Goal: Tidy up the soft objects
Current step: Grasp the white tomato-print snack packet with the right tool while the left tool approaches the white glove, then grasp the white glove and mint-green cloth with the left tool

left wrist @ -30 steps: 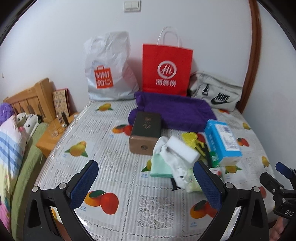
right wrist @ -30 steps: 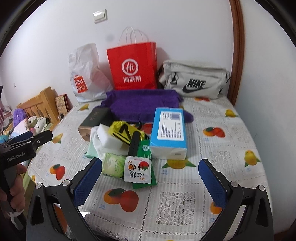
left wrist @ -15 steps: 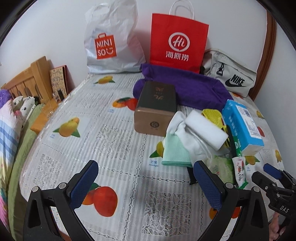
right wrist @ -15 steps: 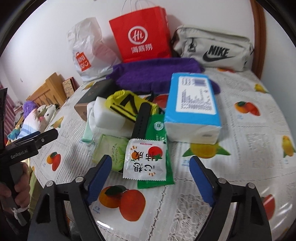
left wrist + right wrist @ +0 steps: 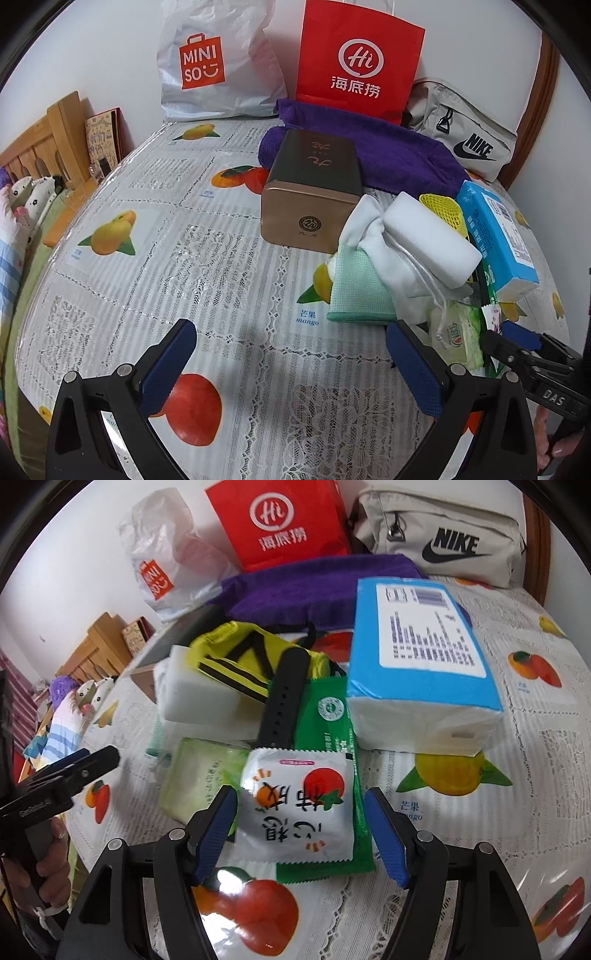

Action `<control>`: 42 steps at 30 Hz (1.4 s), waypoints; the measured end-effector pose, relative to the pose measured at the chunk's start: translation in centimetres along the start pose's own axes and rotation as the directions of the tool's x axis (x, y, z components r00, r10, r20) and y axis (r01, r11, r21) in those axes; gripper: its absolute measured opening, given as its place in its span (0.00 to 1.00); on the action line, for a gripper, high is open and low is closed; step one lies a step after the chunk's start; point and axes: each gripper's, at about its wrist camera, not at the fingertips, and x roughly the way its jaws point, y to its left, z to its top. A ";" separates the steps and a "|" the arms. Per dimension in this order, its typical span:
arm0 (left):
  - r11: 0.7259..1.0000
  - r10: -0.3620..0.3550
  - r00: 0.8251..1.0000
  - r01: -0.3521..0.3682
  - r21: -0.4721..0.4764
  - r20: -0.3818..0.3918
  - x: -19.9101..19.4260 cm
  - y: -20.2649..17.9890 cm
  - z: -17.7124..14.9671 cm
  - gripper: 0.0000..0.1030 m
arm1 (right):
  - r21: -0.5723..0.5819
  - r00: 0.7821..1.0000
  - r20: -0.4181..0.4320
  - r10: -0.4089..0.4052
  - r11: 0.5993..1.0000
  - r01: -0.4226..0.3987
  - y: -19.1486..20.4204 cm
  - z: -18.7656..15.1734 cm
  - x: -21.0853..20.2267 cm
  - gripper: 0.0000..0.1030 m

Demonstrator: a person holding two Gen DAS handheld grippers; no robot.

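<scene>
A white snack packet (image 5: 295, 805) printed with red fruit lies on a green packet (image 5: 328, 716) at the near edge of a pile. My right gripper (image 5: 301, 830) straddles it with its jaws closing; the pads stand just clear of its edges. The pile also holds a blue tissue pack (image 5: 417, 638), a white sponge block (image 5: 432, 247), a white drawstring pouch (image 5: 391, 266), a mint cloth (image 5: 354, 291), a wipes pack (image 5: 458, 336) and a purple towel (image 5: 388, 147). My left gripper (image 5: 290, 369) hangs open over bare tablecloth, left of the pile, with nothing between its pads.
A gold-brown tin (image 5: 314, 192) lies left of the pile. Against the back wall stand a white Miniso bag (image 5: 218, 62), a red paper bag (image 5: 358, 62) and a grey Nike bag (image 5: 465, 140). A wooden headboard (image 5: 40, 147) and bedding border the table's left edge.
Both grippers have sunk toward the table and tilted down. The right jaws have narrowed around the snack packet, which now fills the gap. The left jaws stay wide.
</scene>
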 end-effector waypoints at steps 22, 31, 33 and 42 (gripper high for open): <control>1.000 0.002 1.000 -0.002 0.011 -0.009 0.5 -0.3 0.0 1.00 | -0.071 0.996 0.085 0.033 0.997 -0.027 -0.2 -0.7 -3.6 0.52; 1.000 -0.025 1.000 0.025 0.018 -0.006 0.9 -1.2 0.2 1.00 | -0.045 0.996 0.091 -0.016 0.999 0.020 -2.9 -1.6 -4.5 0.52; 0.999 -0.027 1.000 0.027 0.020 -0.002 1.2 -1.4 0.3 1.00 | -0.026 0.995 0.092 -0.027 0.999 0.029 -3.9 -1.8 -4.6 0.52; 0.999 -0.011 1.000 0.011 0.043 0.006 2.7 -1.5 1.0 0.81 | 0.032 0.996 0.083 -0.034 0.999 0.032 -6.6 -2.4 -4.2 0.52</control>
